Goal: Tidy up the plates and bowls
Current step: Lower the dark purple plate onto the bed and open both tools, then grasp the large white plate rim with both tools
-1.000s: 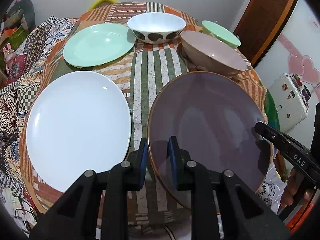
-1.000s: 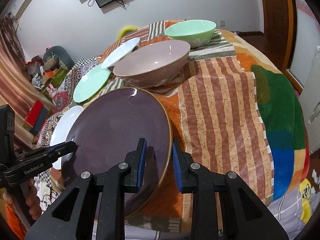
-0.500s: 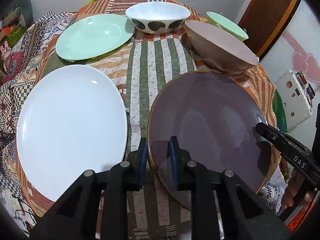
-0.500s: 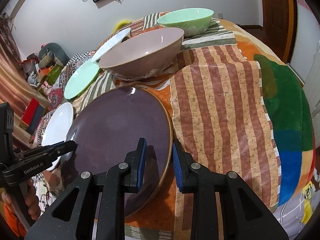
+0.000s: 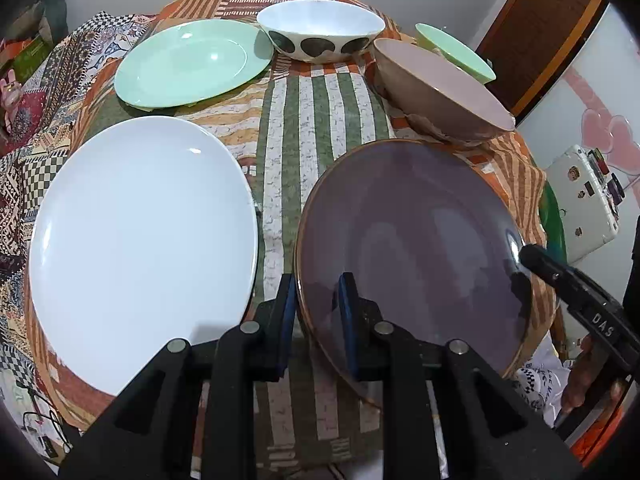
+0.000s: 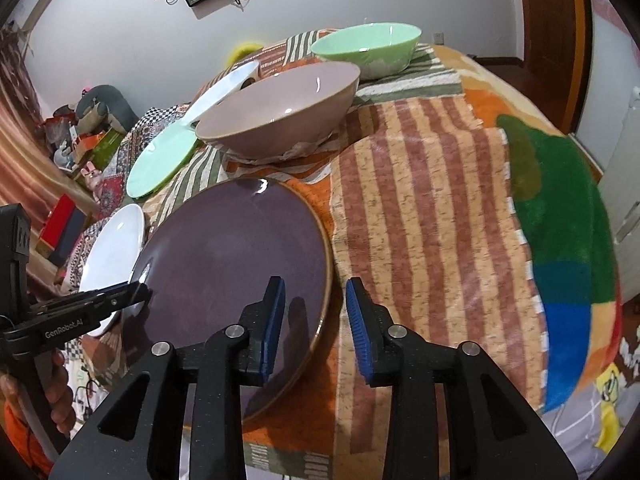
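A purple plate [image 5: 412,248] lies at the desk's [image 6: 420,220] near edge. My left gripper [image 5: 316,316] pinches its near-left rim in narrow jaws. My right gripper [image 6: 314,320] straddles the right rim, jaws opening, pads off it. A white plate [image 5: 140,240] lies just left.

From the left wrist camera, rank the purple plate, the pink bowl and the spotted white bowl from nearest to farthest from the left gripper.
1. Purple plate: its near rim sits between the left gripper fingers.
2. Pink bowl: behind the plate, to the right.
3. Spotted white bowl: at the far edge, in the middle.
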Tool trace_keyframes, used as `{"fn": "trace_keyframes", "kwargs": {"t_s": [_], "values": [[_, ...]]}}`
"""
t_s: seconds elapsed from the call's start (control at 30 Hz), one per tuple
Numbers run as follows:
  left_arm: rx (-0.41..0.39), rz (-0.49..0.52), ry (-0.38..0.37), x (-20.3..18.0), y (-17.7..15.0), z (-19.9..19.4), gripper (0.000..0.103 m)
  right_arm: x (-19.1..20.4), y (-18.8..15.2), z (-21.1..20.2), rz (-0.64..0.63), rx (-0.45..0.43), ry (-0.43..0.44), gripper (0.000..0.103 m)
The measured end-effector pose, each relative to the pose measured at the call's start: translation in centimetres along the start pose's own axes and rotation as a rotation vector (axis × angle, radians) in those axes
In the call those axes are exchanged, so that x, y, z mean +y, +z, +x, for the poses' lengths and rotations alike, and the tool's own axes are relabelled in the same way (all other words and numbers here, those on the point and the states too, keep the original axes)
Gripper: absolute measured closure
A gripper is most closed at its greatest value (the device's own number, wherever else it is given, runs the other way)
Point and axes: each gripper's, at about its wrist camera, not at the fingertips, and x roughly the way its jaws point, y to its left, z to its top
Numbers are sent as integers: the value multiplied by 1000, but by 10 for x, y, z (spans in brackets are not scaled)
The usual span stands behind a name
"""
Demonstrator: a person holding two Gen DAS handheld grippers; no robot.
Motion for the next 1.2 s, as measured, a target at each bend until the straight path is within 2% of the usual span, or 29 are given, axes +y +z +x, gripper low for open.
{"fn": "trace_keyframes", "kwargs": {"t_s": [0.13, 0.33, 0.4, 0.53, 0.7, 0.8, 0.87, 1.07, 1.2], "values": [[-40, 32, 10, -5, -2, -19, 83, 4, 1, -17, -14, -42, 0, 62], [-151, 74, 24, -13, -2, -61, 83, 24, 6, -36, -67, -94, 27, 62], [-188, 84, 26, -15, -4, -75, 80, 33, 8, -42, -87, -113, 36, 61], [-260, 89, 30, -14, -7, -105, 80, 51, 12, -53, -122, -154, 58, 57], [-351, 94, 68, -7, -14, -142, 80, 76, 19, -63, -186, -203, 92, 56], [-404, 85, 110, 3, -18, -163, 65, 94, 21, -65, -226, -223, 116, 50], [-446, 63, 139, 14, -22, -176, 46, 107, 21, -62, -258, -233, 137, 47], [-476, 11, 218, 51, -27, -192, 35, 139, 24, -50, -314, -227, 185, 46], [-459, -30, 249, 76, -28, -191, 33, 156, 24, -38, -343, -214, 210, 44]]}}
